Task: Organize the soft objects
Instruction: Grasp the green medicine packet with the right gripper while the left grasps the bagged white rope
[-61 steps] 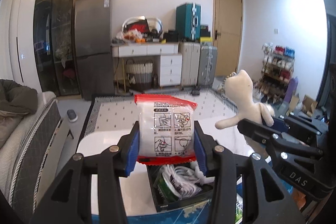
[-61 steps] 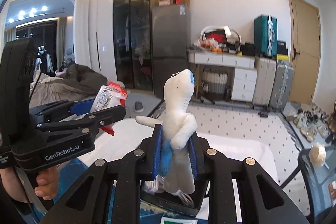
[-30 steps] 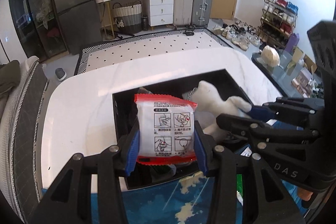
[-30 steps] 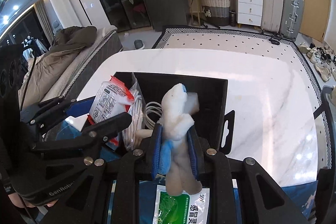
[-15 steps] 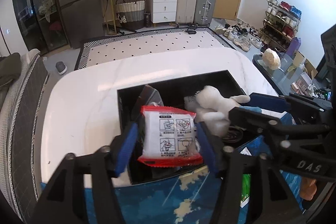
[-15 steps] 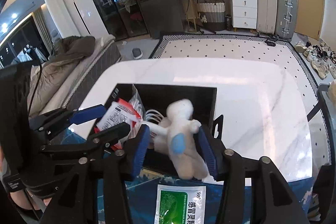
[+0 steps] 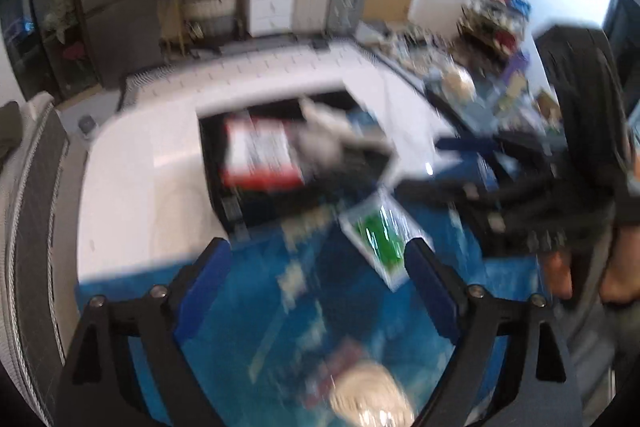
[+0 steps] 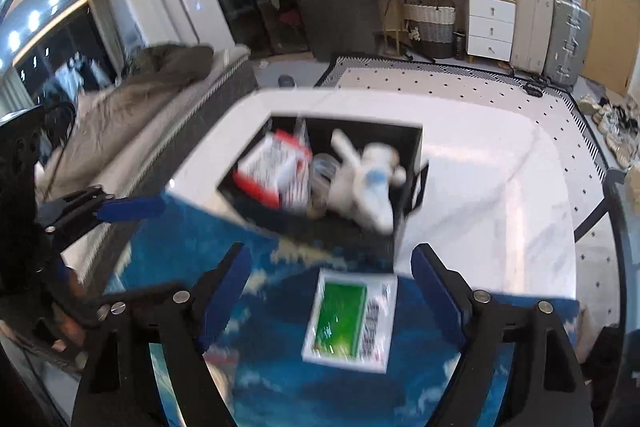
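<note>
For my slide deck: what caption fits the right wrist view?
Open right gripper above a green packet on the blue mat; plush toy and red-edged packet in the black bin.

Counted, both views, heavy motion blur:
- black bin (image 8: 412, 143): 1
- red-and-white packet (image 8: 272, 167) in bin: 1
- white plush toy (image 8: 368, 183) in bin: 1
- green-and-white packet (image 8: 348, 319) on blue mat (image 8: 272, 359): 1
- further items low on mat, too blurred to count.

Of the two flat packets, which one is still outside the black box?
The green packet, lying on the blue mat between the open right gripper fingers. The red-edged packet is already inside the black box.
</note>
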Demonstrator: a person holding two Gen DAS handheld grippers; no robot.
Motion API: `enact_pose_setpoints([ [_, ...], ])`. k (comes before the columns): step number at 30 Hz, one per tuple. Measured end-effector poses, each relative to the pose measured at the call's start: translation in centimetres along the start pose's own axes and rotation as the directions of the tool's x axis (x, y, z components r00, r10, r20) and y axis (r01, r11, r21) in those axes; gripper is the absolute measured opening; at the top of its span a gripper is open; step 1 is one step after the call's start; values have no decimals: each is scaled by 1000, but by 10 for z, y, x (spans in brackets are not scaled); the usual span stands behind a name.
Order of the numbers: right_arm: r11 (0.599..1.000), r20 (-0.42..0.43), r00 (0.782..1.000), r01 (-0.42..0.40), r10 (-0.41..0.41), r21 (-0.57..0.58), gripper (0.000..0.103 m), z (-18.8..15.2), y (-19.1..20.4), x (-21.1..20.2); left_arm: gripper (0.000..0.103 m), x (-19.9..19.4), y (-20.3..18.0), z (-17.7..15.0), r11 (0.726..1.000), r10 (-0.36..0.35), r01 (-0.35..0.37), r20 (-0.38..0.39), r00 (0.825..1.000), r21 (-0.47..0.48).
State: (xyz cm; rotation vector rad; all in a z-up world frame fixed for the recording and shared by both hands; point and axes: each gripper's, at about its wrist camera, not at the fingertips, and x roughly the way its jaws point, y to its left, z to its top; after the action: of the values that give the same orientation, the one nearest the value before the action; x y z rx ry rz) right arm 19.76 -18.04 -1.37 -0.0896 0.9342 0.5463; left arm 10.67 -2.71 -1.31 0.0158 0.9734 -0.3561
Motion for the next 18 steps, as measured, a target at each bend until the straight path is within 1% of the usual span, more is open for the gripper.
enact_pose_setpoints([
  [2, 1000, -44, 999, 28, -29, -12, 84, -18, 1, 7, 89, 12, -7, -24, 999, -39, 39, -109, 993, 0],
  [3, 999, -64, 997, 37, -37, -11, 84, -24, 0, 12, 89, 19, -11, -35, 999, -50, 51, -156, 986, 0],
  [4, 999, -94, 994, 50, -50, -7, 84, -33, -1, 19, 89, 26, -16, -49, 998, -62, 64, -212, 975, 6],
  [5, 998, -111, 992, 59, -59, -7, 84, -37, -3, 25, 89, 31, -22, -59, 998, -63, 69, -239, 969, 15],
  [6, 998, -128, 989, 69, -70, -11, 84, -43, -2, 30, 89, 36, -28, -70, 997, -56, 67, -274, 960, 34],
  [7, 997, -140, 987, 76, -77, -17, 84, -48, -5, 35, 89, 39, -32, -77, 997, -42, 60, -293, 955, 52],
  [8, 997, -156, 984, 79, -82, -24, 84, -54, -6, 40, 89, 41, -36, -84, 996, -29, 52, -306, 952, 68],
  [10, 997, -177, 981, 79, -82, -24, 84, -58, -7, 47, 89, 43, -40, -94, 997, -26, 49, -324, 946, 63],
  [12, 996, -177, 980, 90, -94, -28, 84, -61, -7, 49, 89, 45, -47, -100, 995, -23, 53, -340, 940, 80],
  [14, 994, -178, 978, 99, -104, -41, 84, -62, -7, 52, 88, 45, -54, -106, 992, 14, 29, -326, 945, 127],
  [16, 993, -182, 977, 108, -114, -44, 84, -61, -5, 59, 85, 45, -57, -107, 989, 32, 15, -312, 950, 148],
  [17, 993, -185, 976, 110, -117, -45, 84, -62, -4, 62, 80, 45, -60, -108, 986, 44, 8, -310, 950, 166],
  [18, 992, -190, 974, 112, -120, -53, 84, -62, -4, 66, 65, 44, -63, -108, 980, 71, -11, -296, 953, 199],
])
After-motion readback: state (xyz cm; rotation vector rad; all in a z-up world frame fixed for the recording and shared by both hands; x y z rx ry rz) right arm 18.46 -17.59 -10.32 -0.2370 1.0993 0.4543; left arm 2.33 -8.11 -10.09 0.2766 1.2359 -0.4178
